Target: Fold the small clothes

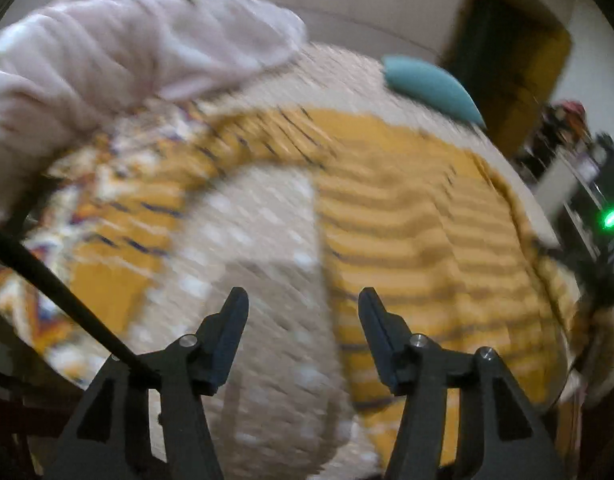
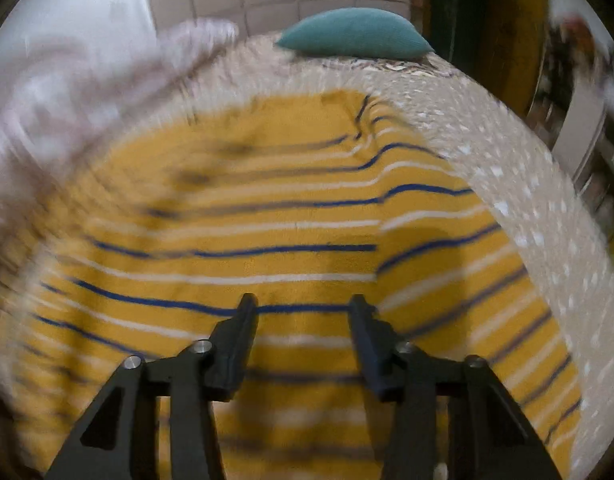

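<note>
Looking at the yellow striped garment (image 2: 267,216), I see it spread fairly flat on the dotted beige bedspread (image 2: 519,168), with a sleeve arching toward my left and one fold line running down its right part. My right claw (image 2: 303,308) hangs just above the cloth near its middle, jaws spread and holding nothing; my left claw (image 1: 303,300) is likewise spread and empty, over the bedspread beside the garment's edge (image 1: 327,240). To fold well, I judge each claw should drop to an outer edge, pinch only one layer, and carry it across evenly so the stripes line up. Motion blur tells me to slow down first. A pale pink blanket (image 1: 119,52) lies bunched close on the left; a teal pillow (image 2: 355,34) sits well beyond.
</note>
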Available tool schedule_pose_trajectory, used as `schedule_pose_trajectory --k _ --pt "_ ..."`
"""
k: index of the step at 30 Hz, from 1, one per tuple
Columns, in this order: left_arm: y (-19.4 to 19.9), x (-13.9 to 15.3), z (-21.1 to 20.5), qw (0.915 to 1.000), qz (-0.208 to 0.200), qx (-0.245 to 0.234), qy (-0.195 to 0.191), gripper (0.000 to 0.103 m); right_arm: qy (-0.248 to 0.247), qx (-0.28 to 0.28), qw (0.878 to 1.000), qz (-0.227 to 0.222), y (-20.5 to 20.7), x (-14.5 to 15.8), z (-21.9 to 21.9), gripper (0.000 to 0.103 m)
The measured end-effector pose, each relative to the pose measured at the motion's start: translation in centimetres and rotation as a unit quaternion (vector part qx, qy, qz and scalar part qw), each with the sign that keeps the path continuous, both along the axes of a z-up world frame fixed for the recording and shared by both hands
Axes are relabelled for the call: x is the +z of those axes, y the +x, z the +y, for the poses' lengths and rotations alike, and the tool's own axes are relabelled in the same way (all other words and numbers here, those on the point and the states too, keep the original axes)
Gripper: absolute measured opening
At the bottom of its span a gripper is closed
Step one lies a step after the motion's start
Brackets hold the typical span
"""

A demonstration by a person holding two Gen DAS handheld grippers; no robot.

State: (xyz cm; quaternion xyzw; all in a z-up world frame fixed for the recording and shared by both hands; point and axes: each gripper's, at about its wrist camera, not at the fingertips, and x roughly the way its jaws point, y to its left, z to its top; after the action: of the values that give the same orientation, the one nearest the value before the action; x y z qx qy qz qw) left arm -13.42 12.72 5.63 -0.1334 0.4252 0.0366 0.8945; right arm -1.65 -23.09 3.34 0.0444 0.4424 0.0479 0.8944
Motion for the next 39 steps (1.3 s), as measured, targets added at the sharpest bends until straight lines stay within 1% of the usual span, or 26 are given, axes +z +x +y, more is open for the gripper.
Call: schedule_pose_trajectory --k 1,3,4,6,7,8,9,10,12,13,14,16,17,18,20,21,23,24,25,26,28,31,32,35,37,39 --pt "0.2 -1.1 -1.2 0.9998 0.013 -0.013 0.002 0.056 0.022 -0.018 0.999 -0.019 -1.4 1.4 -2.0 0.050" --pt "0.6 -2.8 -3.0 0.9989 0.033 -0.032 0.000 0.056 0.027 -0.069 0.996 -0.045 -4.5 3.4 -6.2 0.054" --pt "0.7 -3.7 -3.9 0.9983 0.043 -0.040 0.002 0.054 0.030 -0.091 0.994 -0.050 -5.7 3.8 -8.1 0.056" --pt "0.7 -4.0 -5.4 0.9970 0.044 -0.047 0.043 0.025 0.028 -0.132 0.990 -0.047 -7.9 3.8 -11.7 0.056" --pt "0.7 -3.9 -5.9 0.9953 0.049 -0.056 0.061 0.013 0.022 -0.153 0.987 -0.041 -9.2 3.5 -13.5 0.056" --pt "0.6 -3.4 -5.7 0.9956 0.047 -0.056 0.059 0.008 0.019 -0.167 0.985 -0.034 -10.1 3.0 -14.6 0.057" --pt "0.4 -2.7 -4.9 0.9972 0.041 -0.047 0.041 0.008 0.017 -0.182 0.983 -0.023 -11.0 2.3 -15.9 0.057" --pt "0.2 -2.2 -4.2 0.9982 0.038 -0.034 0.033 0.008 0.021 -0.191 0.981 -0.015 -11.7 1.7 -16.8 0.058" --pt "-0.5 -0.7 -2.3 0.9991 0.028 -0.009 0.029 0.008 0.038 -0.198 0.979 -0.002 -12.7 0.3 -18.1 0.062" --pt "-0.9 -0.2 -1.7 0.9993 0.024 -0.005 0.028 0.008 0.043 -0.199 0.979 0.000 -13.1 -0.2 -18.2 0.067" --pt "-1.4 0.6 -1.3 0.9991 0.016 0.007 0.039 0.008 0.042 -0.200 0.979 0.002 -13.4 -0.7 -18.0 0.070" --pt "-2.0 1.9 -1.3 0.9965 0.002 0.023 0.081 0.008 0.030 -0.206 0.978 0.005 -13.6 -1.4 -17.8 0.071" --pt "-2.3 2.5 -1.3 0.9951 -0.005 0.027 0.095 0.008 0.023 -0.209 0.978 0.005 -13.7 -1.7 -17.3 0.073" --pt "-2.6 3.1 -1.3 0.9943 -0.013 0.030 0.102 0.008 0.011 -0.216 0.976 0.001 -13.9 -2.1 -16.8 0.074" --pt "-2.8 3.8 -1.2 0.9947 -0.019 0.028 0.097 0.009 -0.001 -0.224 0.974 -0.009 -14.1 -2.4 -16.3 0.075" --pt "-2.7 3.8 -1.3 0.9948 -0.020 0.025 0.096 0.010 -0.001 -0.220 0.975 -0.013 -14.0 -2.3 -15.8 0.070" --pt "-2.7 3.9 -1.7 0.9947 -0.021 0.021 0.099 0.017 0.020 -0.197 0.980 -0.016 -13.7 -2.2 -15.4 0.018" --pt "-2.6 3.8 -1.8 0.9946 -0.020 0.019 0.100 0.019 0.041 -0.181 0.983 -0.012 -13.5 -1.9 -15.4 0.015" --pt "-2.4 3.7 -2.2 0.9946 -0.019 0.016 0.101 0.022 0.059 -0.172 0.983 -0.015 -13.5 -1.3 -15.8 0.014" --pt "-2.2 3.6 -2.5 0.9946 -0.019 0.012 0.101 0.024 0.069 -0.171 0.983 -0.022 -13.5 -0.5 -16.5 0.014" --pt "-1.9 3.5 -3.2 0.9945 -0.022 0.008 0.102 0.026 0.080 -0.189 0.978 -0.042 -13.7 1.4 -19.3 0.013" --pt "-1.8 3.3 -3.2 0.9946 -0.026 0.010 0.100 0.028 0.080 -0.254 0.961 -0.069 -13.9 4.4 -25.1 0.013" --pt "-1.8 3.2 -3.1 0.9950 -0.026 0.012 0.096 0.030 0.075 -0.284 0.953 -0.073 -13.7 5.2 -27.6 0.013" --pt "-1.8 2.8 -2.5 0.9965 -0.025 0.019 0.078 0.031 0.075 -0.344 0.934 -0.068 -12.5 6.5 -32.5 0.013" --pt "-1.9 2.5 -2.2 0.9968 -0.025 0.022 0.072 0.031 0.063 -0.362 0.928 -0.058 -11.0 7.2 -33.4 0.013" --pt "-2.0 2.2 -1.8 0.9971 -0.025 0.023 0.068 0.031 0.062 -0.352 0.932 -0.055 -9.5 8.2 -32.1 0.013"
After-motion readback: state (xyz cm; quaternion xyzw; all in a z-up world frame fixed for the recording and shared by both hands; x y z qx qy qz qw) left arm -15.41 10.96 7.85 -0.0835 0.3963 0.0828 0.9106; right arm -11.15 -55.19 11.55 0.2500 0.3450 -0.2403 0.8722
